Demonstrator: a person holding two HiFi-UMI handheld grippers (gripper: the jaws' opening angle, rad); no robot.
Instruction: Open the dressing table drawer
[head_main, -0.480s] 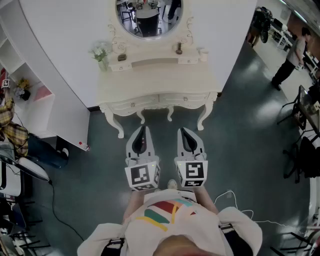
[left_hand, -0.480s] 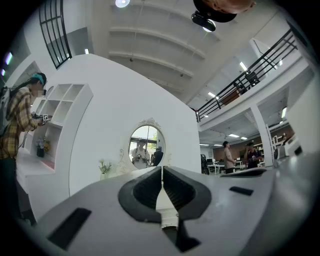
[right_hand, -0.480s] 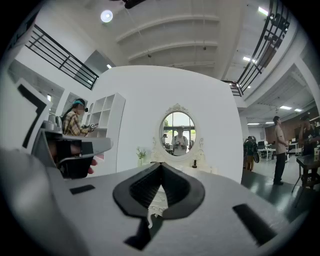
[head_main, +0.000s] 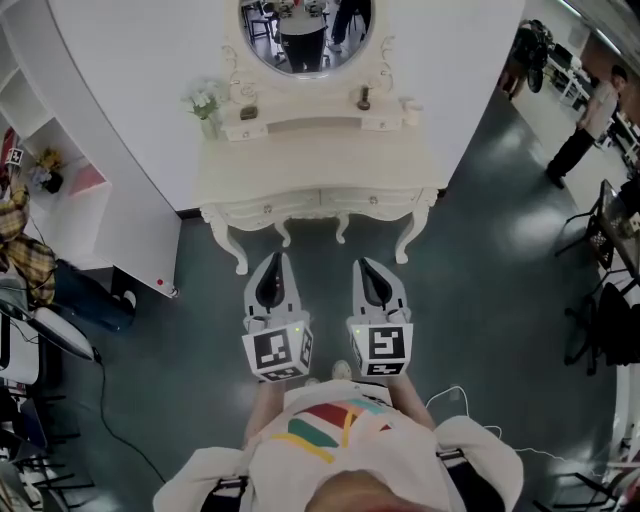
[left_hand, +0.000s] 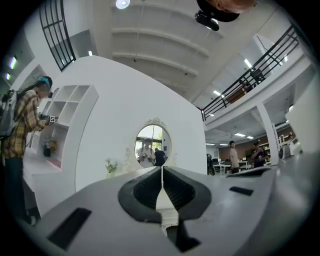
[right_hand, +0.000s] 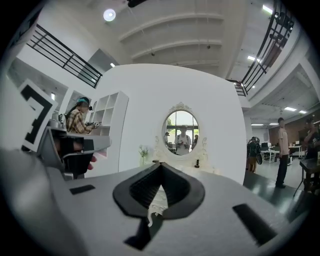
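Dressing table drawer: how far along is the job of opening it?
Nothing looks done yet: the dressing table has its front drawers shut. In hand: the left gripper and right gripper hover short of it, jaws together, empty. Left to do: reach a drawer knob, grip it, pull.

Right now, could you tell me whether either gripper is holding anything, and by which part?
Nothing is held: the left gripper and the right gripper are both shut and empty.

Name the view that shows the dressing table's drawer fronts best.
Head view: both drawer fronts and their knobs show clear below the tabletop. In both gripper views, shut jaws in the foreground cover them; only the mirror and a sliver of table show.
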